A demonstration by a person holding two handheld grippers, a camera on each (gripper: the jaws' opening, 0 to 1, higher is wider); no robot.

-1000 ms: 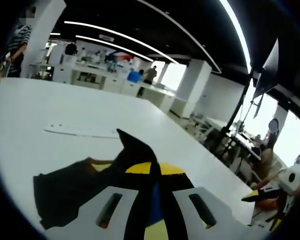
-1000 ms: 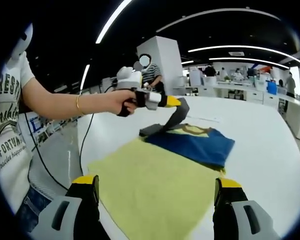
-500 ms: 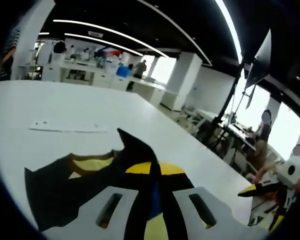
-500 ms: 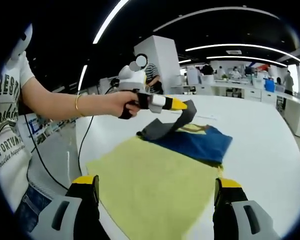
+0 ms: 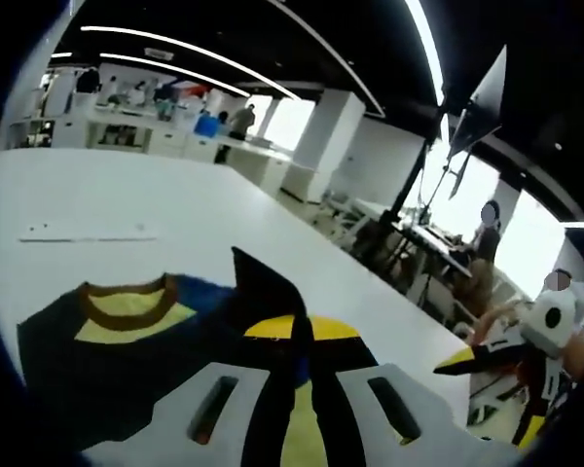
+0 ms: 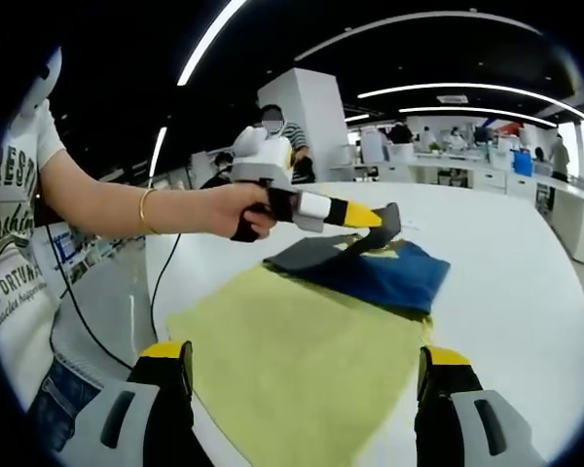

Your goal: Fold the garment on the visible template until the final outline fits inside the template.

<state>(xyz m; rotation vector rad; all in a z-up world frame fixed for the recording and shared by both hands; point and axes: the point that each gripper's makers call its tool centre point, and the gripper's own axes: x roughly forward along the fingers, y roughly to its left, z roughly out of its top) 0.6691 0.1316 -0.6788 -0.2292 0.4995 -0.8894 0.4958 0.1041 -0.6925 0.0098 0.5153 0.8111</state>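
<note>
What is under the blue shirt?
The blue shirt lies on a yellow-green template, itself on the white table. Whatever the shirt covers is hidden.

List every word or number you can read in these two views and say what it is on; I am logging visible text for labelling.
"REST", cut off at the picture's edge: top line of print on the person's white T-shirt.
"FORTUN", also cut off: lower line on that T-shirt.
A middle line, perhaps "ondin", is too distorted to read surely.
The blue garment and yellow template show no readable text.
</note>
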